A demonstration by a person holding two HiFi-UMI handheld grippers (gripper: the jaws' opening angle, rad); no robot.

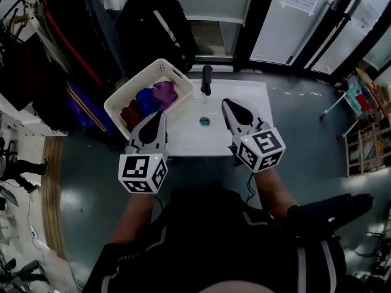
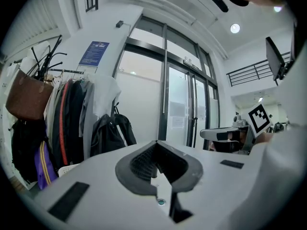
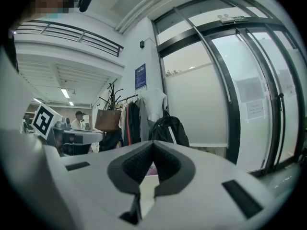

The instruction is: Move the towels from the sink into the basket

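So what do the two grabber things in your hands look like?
The left gripper and right gripper match. Each is a white wedge that narrows to dark grey, ribbed jaws. At the back, each has a white cube with black square markers and a tiny green light. The person wears a black top with pale stripes on the sleeves.

Office or lab hall: freestanding white sink [image 1: 190, 133] on grey floor [image 1: 299, 127], tall glass doors [image 1: 305, 17] far side, loaded coat rack [image 1: 61, 41] at left, staffed desk [image 3: 79, 137] beyond, mezzanine railing [image 3: 72, 36] overhead.
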